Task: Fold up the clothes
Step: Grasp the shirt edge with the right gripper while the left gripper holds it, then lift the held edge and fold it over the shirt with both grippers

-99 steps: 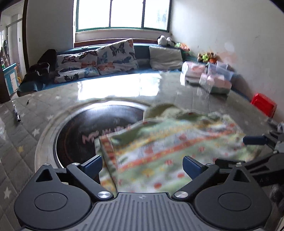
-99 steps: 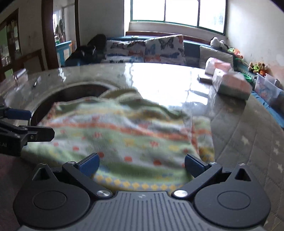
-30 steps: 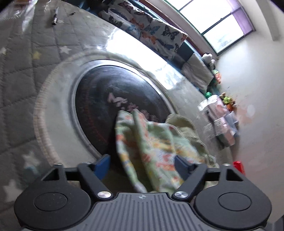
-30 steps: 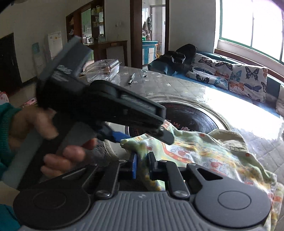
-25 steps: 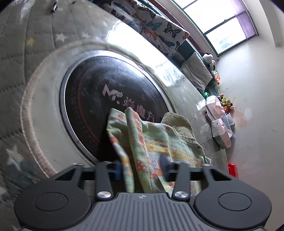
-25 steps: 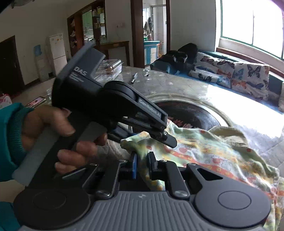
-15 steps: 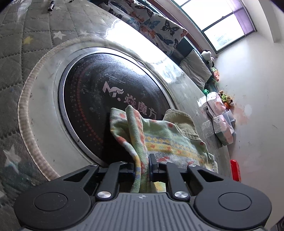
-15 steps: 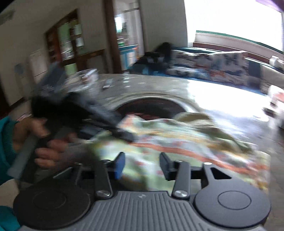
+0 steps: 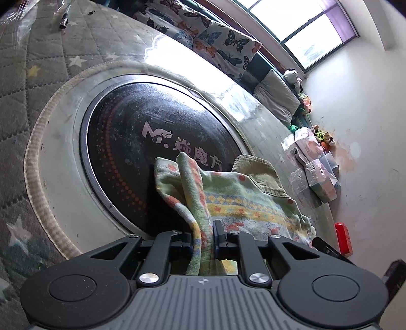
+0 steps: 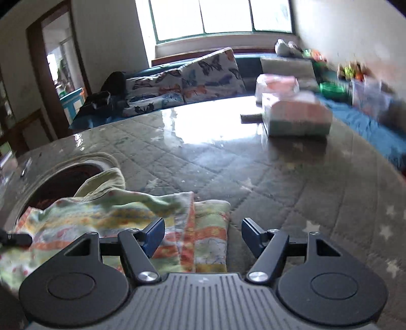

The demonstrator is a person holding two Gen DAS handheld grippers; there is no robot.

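Left tool (image 9: pixel 204 237): I am seeing its jaws pinched nearly together on a bunched fold of the garment (image 9: pixel 236 200); the cloth is running up between the fingers toward the camera.
Right tool (image 10: pixel 202 233): I am seeing the jaws standing wide apart and gripping nothing; they are hovering over the garment's right-hand folded edge (image 10: pixel 210 228), one finger above the cloth, the other above bare quilting.
Garment: it is lying partly on the black round plate (image 9: pixel 142 142) and partly on the quilted cover, striped green, yellow and orange, with an olive collar (image 9: pixel 256 170) showing at the far side.
Edges: on the left view the gripped corner is lifting off the plate and casting a shadow; on the right view the near right edge is lying doubled over in flat layers.
Counter (image 10: pixel 291 182): I am seeing a wide stretch of star-quilted cover lying bare to the right and ahead of the garment.
Far obstacles: wrapped packs (image 10: pixel 297 119) are sitting well apart from the cloth toward the far right rim; a pen-like object (image 9: pixel 63 21) is lying far off at the left.
Beyond the rim: butterfly cushions (image 10: pixel 192 76) are lining a bench under the window.
Pose: the left tool is tilting steeply, looking down across the plate; the right tool is pointing level and low across the counter. That view is blurring.
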